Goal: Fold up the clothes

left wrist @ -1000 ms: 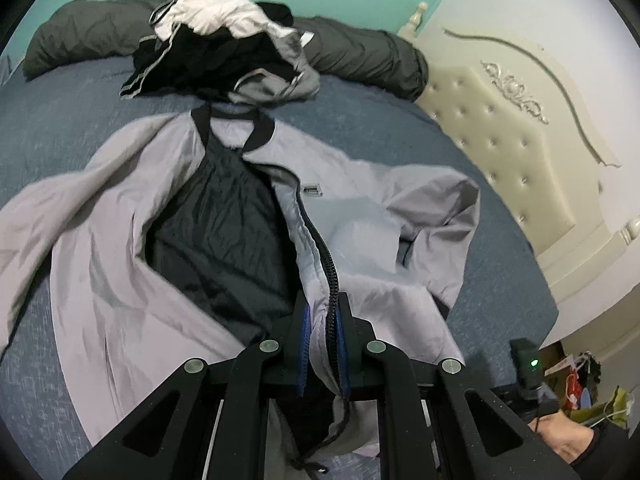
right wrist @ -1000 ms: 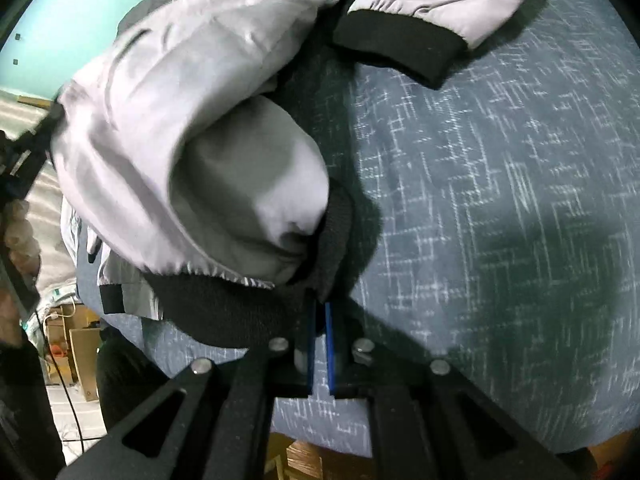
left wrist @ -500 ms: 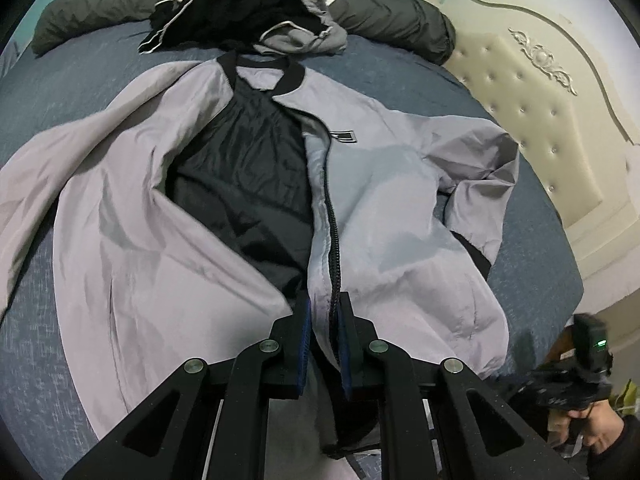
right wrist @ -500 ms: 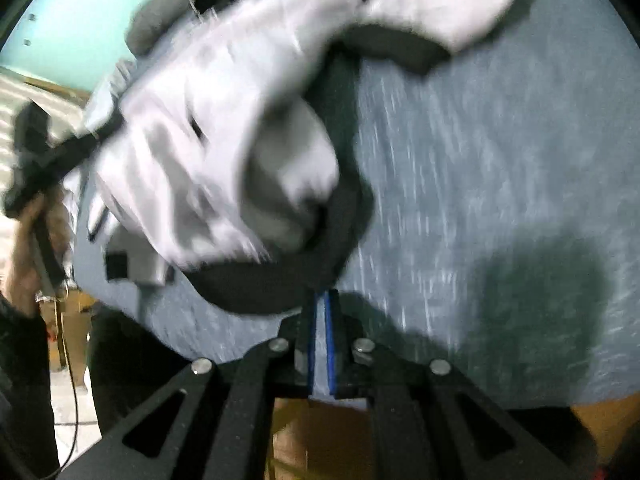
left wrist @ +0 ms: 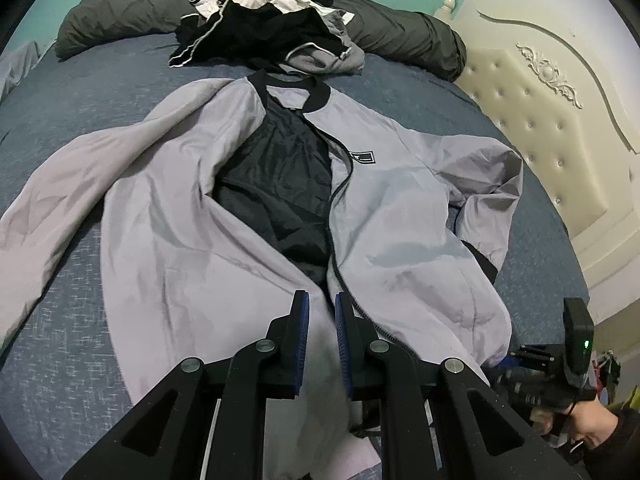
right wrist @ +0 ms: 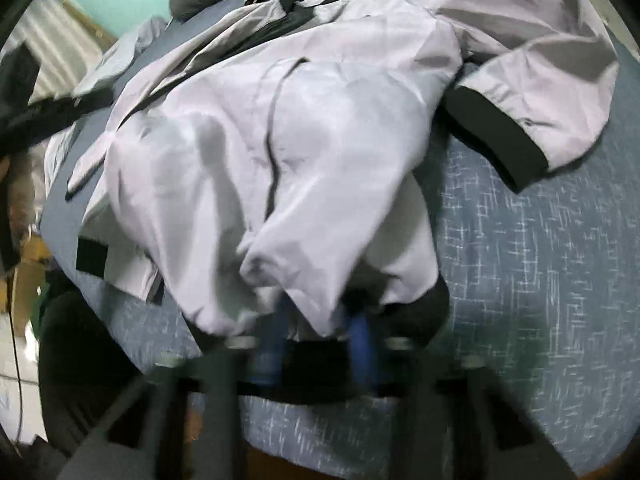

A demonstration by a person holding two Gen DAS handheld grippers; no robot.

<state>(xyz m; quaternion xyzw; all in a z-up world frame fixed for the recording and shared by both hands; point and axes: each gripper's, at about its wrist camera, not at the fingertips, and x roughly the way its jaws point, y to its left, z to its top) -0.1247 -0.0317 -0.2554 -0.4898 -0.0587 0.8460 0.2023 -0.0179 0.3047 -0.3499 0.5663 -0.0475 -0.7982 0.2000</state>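
One grey jacket lies spread face-up on the bed, its collar toward the far side and its front unzipped so that a wedge of black lining shows between the two front panels. Its two sleeves lie differently: one stretches out flat to the left of the left view, the other is bent back on itself near the headboard, its black cuff resting on the cover. Beyond the collar sits one heap of clothes — black, white and grey pieces tangled together — against one long dark bolster. The left hand-held gripper is low over the hem by the zipper, its two blue pads a narrow gap apart with grey cloth between them; whether they pinch it I cannot tell. The right hand-held gripper is blurred in its own view; its jaws are opening — the two pads stand apart, with the jacket's corner and black waistband draped over and between them. A hand carries it at the bed's near right corner.
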